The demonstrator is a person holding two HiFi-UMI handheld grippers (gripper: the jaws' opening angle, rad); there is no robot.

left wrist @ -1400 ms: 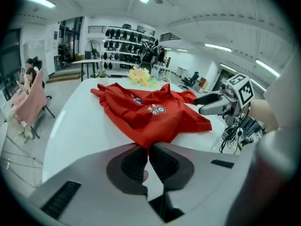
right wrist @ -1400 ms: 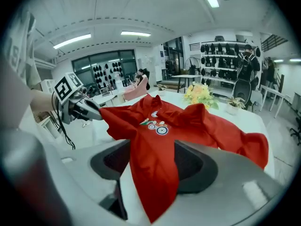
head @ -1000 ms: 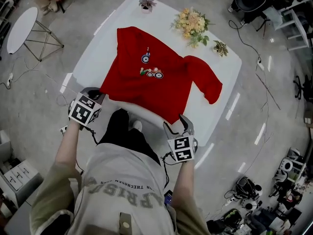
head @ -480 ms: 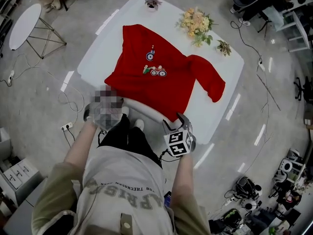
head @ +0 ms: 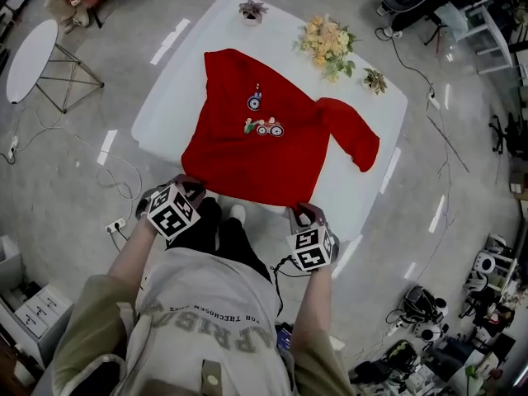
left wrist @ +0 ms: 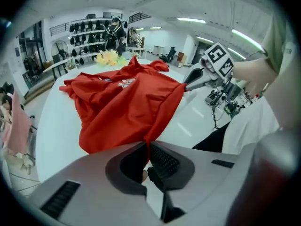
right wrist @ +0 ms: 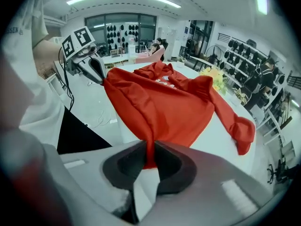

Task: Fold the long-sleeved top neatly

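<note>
The person stands at the near edge of the white counter (head: 169,89), one tool in each hand, both pointing steeply down at the garment's hem. The left hand-held gripper (head: 190,186) has just been closing, and its jaws now stand together on the left hem corner of the red long-sleeved top (head: 264,151), with a thin fold of fabric pinched between the pads. The right hand-held gripper (head: 305,213) has likewise just been closing. Its jaws clamp the right hem corner, and red cloth runs down between them. Each gripper view shows the hem edge drawn in a line from its own jaws to the opposite tool. The top lies front side up in the middle of the counter, hem toward the person and collar toward the far edge. A small printed motif (head: 263,125) sits on the chest. One sleeve (head: 356,137) lies spread to the right, its cuff resting on the counter surface; the other sleeve cannot be made out. Beyond the collar, a bunch of yellow flowers (head: 327,40) lies near the far edge, a small potted plant (head: 252,9) stands at the far corner, and a second small plant (head: 375,79) sits toward the right edge. A round side table (head: 29,52) stands on the floor, well apart to the left.
</note>
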